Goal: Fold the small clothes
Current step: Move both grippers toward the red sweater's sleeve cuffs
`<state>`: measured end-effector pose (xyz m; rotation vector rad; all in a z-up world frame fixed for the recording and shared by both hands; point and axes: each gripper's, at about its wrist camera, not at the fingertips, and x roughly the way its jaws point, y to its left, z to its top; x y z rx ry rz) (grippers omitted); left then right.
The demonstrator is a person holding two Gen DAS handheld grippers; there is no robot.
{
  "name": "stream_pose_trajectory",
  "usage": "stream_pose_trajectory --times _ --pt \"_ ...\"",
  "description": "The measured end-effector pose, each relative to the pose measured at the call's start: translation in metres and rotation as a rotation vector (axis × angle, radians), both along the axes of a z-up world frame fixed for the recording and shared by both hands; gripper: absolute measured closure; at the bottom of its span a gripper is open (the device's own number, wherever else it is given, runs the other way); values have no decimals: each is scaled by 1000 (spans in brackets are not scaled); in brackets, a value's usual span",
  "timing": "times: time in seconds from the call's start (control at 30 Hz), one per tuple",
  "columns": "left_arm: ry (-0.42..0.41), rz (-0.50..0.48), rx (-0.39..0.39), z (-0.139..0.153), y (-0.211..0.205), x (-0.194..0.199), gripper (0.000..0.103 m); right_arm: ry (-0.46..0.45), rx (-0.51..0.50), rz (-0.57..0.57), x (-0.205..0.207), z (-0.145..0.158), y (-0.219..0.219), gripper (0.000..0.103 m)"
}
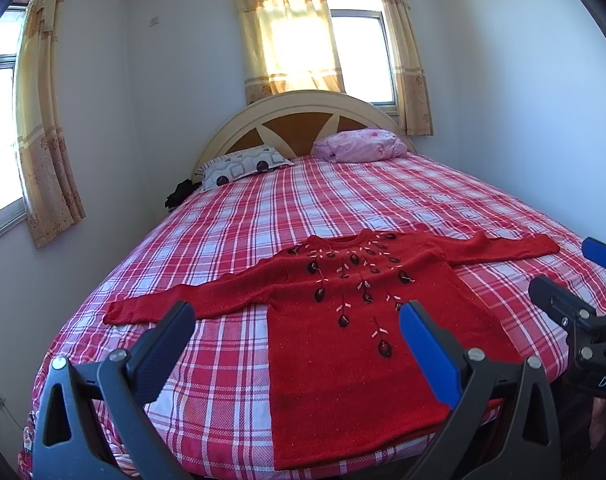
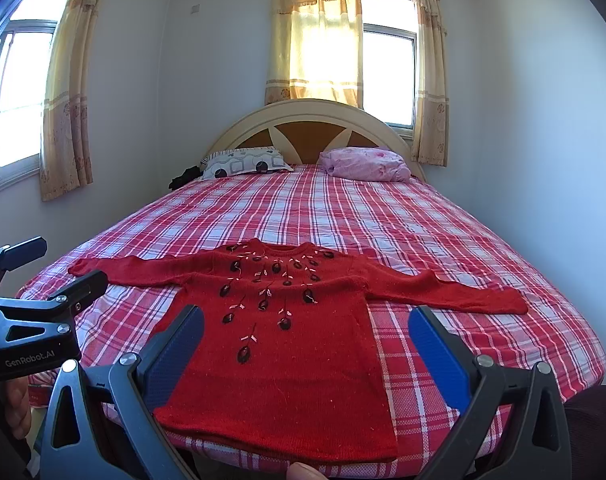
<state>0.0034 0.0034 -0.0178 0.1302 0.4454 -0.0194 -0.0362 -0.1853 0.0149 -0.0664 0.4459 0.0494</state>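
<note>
Lying flat and face-up on the near end of the plaid bedspread (image 2: 443,216), the red sweater (image 2: 287,360) has both sleeves spread wide, hem toward you, neckline toward the far headboard (image 2: 315,120). Nothing's folded yet.

Expect a soft, light, limp knit: it'll drape and sag the moment you lift it, and it's likely to cling a bit to the cover rather than slide. The dark stitched motifs on the chest could snag, so keep the pads off them. Best holds, in my judgment, are the cuffs, the shoulder seams or the 2 hem corners, where a pinch should catch the knit w/o bunching the body.

Both tools are released and grasping nothing: the left gripper (image 1: 299,344) and the right gripper (image 2: 305,350) hover w/ jaws spread wide, the sweater body showing between the fingers but untouched.

The left wrist view shows the left sleeve's cuff (image 1: 115,314) close and clear, plus the right gripper's fingers at its right edge. The right wrist view shows the other cuff (image 2: 511,304) in full, the hem nearly square-on, the left gripper's body at its left edge, and a fingertip (image 2: 303,472) poking in at bottom. 2 pillows (image 2: 243,162) sit far back by the headboard, well apart from the work.
</note>
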Motion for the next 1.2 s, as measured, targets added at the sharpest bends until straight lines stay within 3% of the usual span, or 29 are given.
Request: stream_pose_trajectory --times 0.37,0.7,1.0,1.1,1.2 --pt "48 6 8 -15 -2 14 0 36 -1 2 10 -15 -1 1" --pt "148 -10 19 -52 -14 41 0 98 -11 -5 40 -48 -24 1" --pt "219 -28 94 -86 -27 95 0 182 139 -187 93 -82 -152 1" --pt "251 -12 106 -95 -25 121 0 224 124 -280 110 -87 -203 2" --pt "268 -6 110 -102 -23 142 0 235 164 -374 129 -93 -252 12"
